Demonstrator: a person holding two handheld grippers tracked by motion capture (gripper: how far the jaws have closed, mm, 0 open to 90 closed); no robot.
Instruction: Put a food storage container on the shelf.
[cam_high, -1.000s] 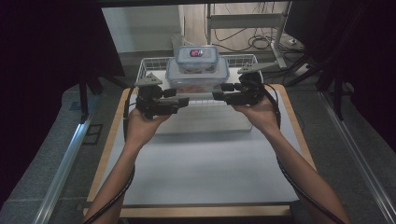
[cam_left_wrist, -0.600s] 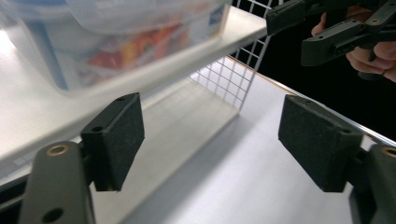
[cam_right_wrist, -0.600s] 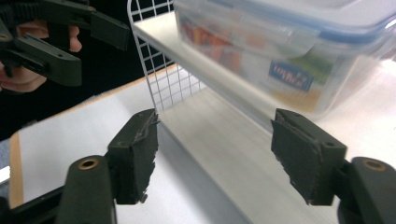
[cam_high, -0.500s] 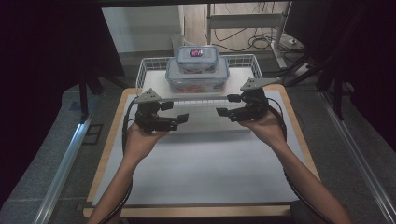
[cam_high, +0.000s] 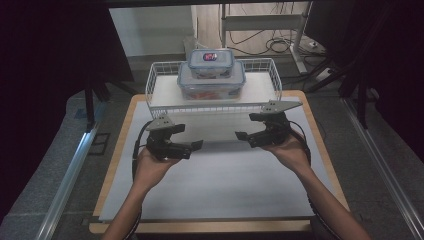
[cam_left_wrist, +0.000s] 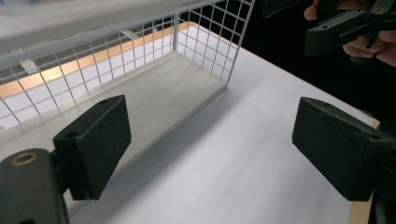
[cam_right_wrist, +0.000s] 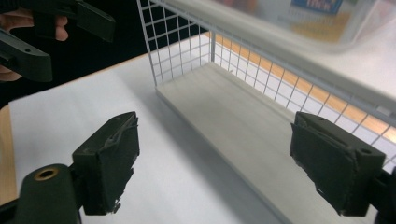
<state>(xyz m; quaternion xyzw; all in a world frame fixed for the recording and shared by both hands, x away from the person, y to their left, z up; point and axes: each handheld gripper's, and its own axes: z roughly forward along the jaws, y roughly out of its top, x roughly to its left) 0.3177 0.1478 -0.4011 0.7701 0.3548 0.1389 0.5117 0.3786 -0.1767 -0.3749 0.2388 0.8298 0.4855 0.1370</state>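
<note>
A white wire rack (cam_high: 161, 92) stands at the far end of the table. On its upper shelf a small clear lidded box (cam_high: 210, 62) sits on top of a larger one (cam_high: 211, 84). My left gripper (cam_high: 194, 146) hovers over the white mat, in front of the rack's left half. Its jaws have just been opening and are empty. My right gripper (cam_high: 243, 137) mirrors it on the right, also just opened and empty. The left gripper (cam_left_wrist: 212, 149) looks past wide-apart pads at the rack (cam_left_wrist: 201, 37). The right gripper (cam_right_wrist: 215, 158) faces the rack's lower shelf (cam_right_wrist: 233, 116) under the box (cam_right_wrist: 317, 18).
A white mat (cam_high: 215, 190) covers the wooden tabletop (cam_high: 119, 150). Dark drapes flank both sides, with metal rails (cam_high: 70, 170) on the floor. Cables (cam_high: 280, 47) lie behind the rack. In each gripper view the other gripper (cam_left_wrist: 345, 28) (cam_right_wrist: 42, 32) shows near the top.
Both grippers have drawn back from the larger box on the rack toward the person and sunk lower. Their jaws stand wider apart. The stacked boxes stay on the shelf.
</note>
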